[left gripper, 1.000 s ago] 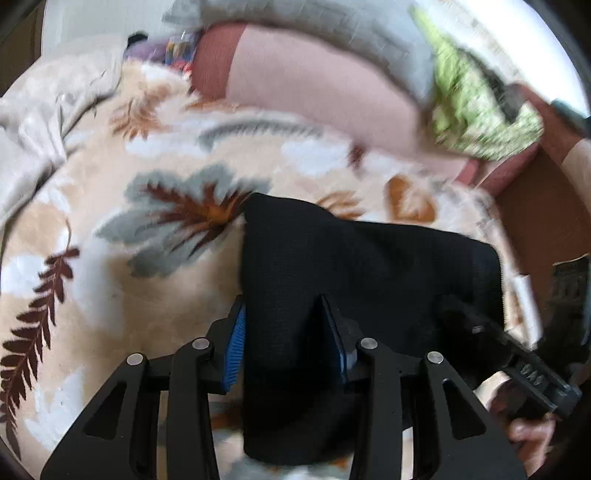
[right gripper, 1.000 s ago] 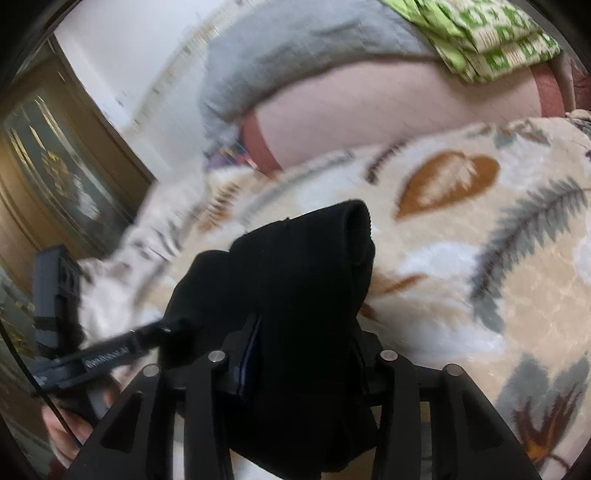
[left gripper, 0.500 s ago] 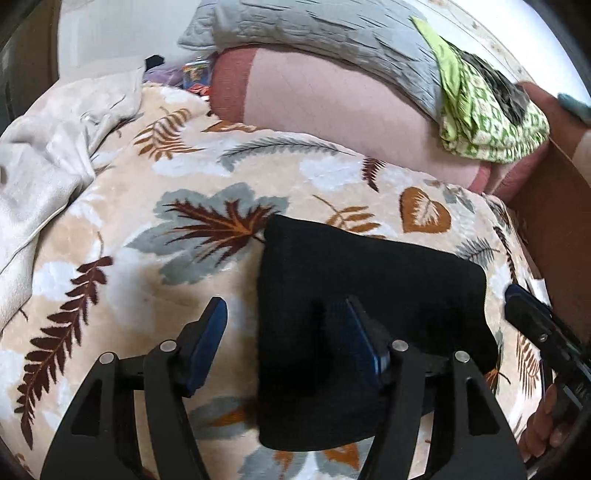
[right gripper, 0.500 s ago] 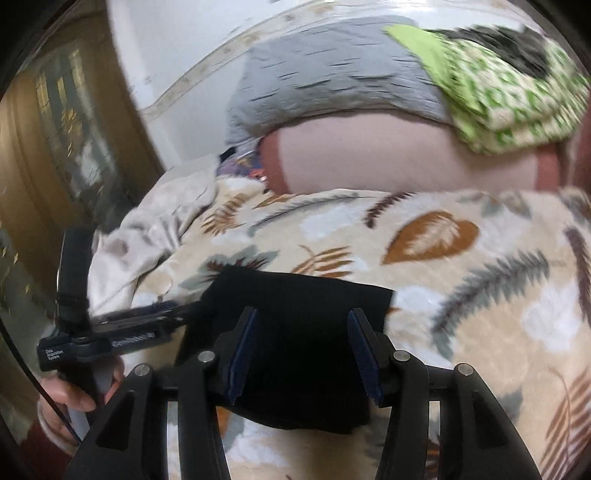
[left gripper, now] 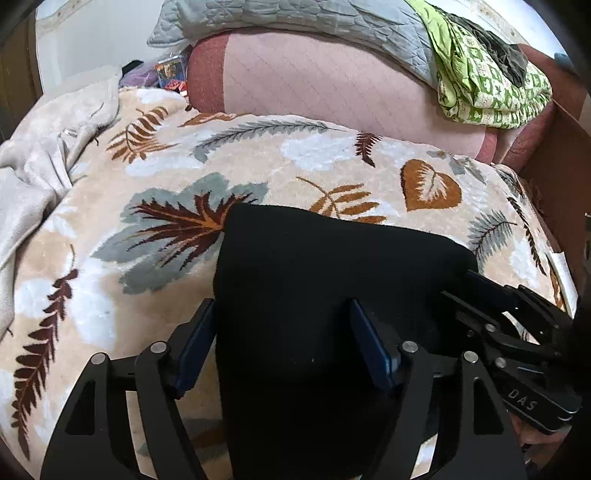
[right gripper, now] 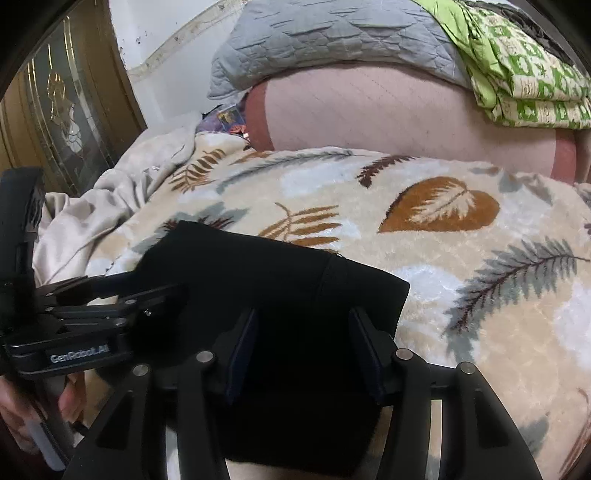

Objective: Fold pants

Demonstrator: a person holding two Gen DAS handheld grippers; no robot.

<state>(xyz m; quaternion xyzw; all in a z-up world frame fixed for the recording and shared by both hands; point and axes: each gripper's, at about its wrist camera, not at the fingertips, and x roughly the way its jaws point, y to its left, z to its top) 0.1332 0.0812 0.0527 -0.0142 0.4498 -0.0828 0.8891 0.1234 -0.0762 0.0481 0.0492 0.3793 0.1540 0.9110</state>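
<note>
The black pants (left gripper: 317,280) lie folded into a compact rectangle on the leaf-patterned blanket (left gripper: 110,302); they also show in the right wrist view (right gripper: 266,288). My left gripper (left gripper: 282,343) is open, its blue pads spread over the pants' near left part, one pad at the left edge. My right gripper (right gripper: 303,350) is open over the pants' near right part. Each gripper shows in the other's view, the right gripper (left gripper: 480,295) at the right end, the left gripper (right gripper: 147,295) at the left end.
A pink bolster (left gripper: 332,85) with a grey quilted pillow (left gripper: 295,18) and a green patterned cloth (left gripper: 487,85) lies along the far side. A beige sheet (left gripper: 40,162) is bunched at the left. A brown board (left gripper: 565,177) stands at the right; a wooden door (right gripper: 62,110) at the left.
Both grippers let go of the pants and opened. The raised folded part came down onto the blanket and now lies flat. The grippers stay low over its near edge.
</note>
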